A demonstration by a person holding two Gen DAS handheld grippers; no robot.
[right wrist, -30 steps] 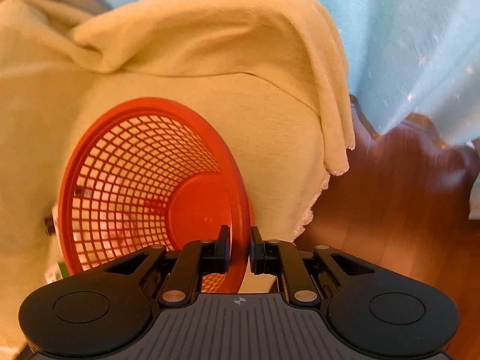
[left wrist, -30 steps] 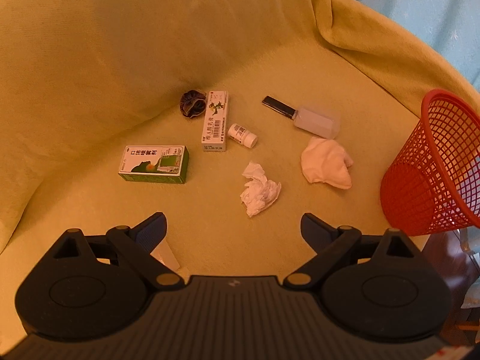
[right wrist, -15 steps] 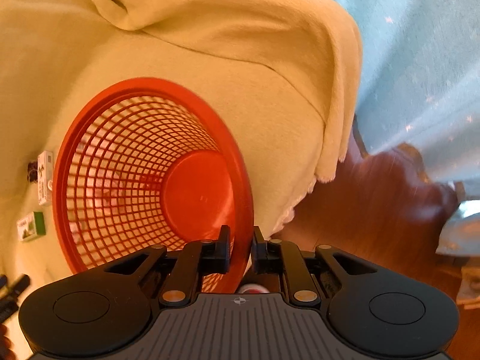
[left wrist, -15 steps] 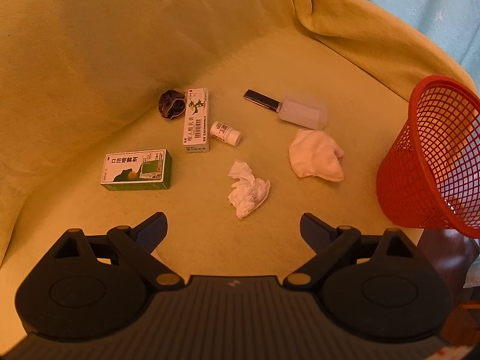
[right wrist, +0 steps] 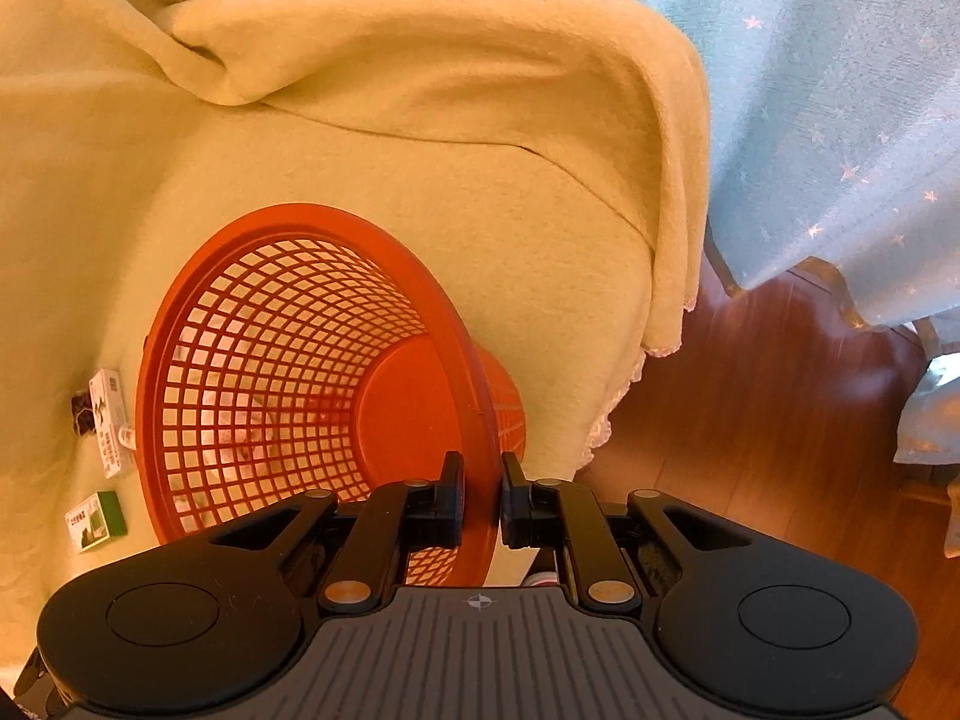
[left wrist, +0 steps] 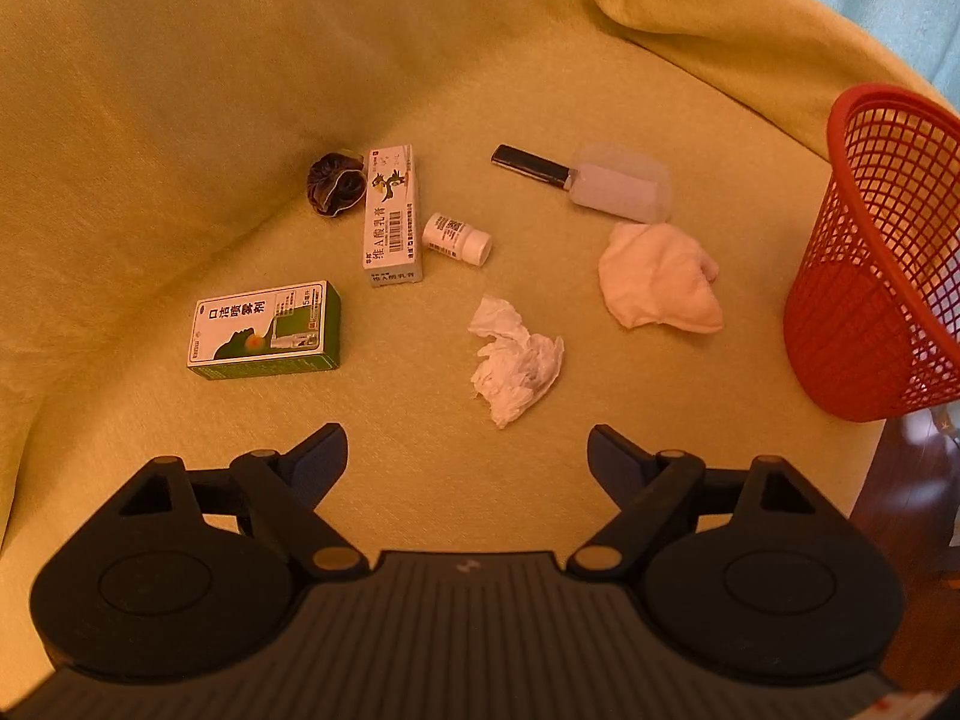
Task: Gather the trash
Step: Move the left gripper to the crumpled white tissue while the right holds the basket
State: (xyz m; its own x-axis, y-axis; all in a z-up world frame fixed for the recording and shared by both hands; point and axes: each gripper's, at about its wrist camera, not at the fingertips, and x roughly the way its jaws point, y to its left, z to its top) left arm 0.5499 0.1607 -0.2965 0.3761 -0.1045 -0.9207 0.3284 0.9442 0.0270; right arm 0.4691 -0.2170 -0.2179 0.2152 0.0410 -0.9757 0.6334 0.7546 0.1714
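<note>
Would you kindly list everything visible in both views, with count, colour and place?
crumpled tissue: 1, white, nearest the left gripper
wadded cloth: 1, cream, right of the tissue
green box: 1, green and white, left
long box: 1, white, centre back
pill bottle: 1, white, beside the long box
dark scrunchie: 1, brown, by the backrest
knife: 1, black handle, sheathed, back
basket: 1, red mesh, right edge
blanket: 1, yellow, over the seat
curtain: 1, blue, starred
left hand-held gripper: black, open
right hand-held gripper: black, clamped on the basket rim

Yellow-green blanket (right wrist: 420,138), star-dotted blue curtain (right wrist: 828,90), brown wood floor (right wrist: 768,396).
</note>
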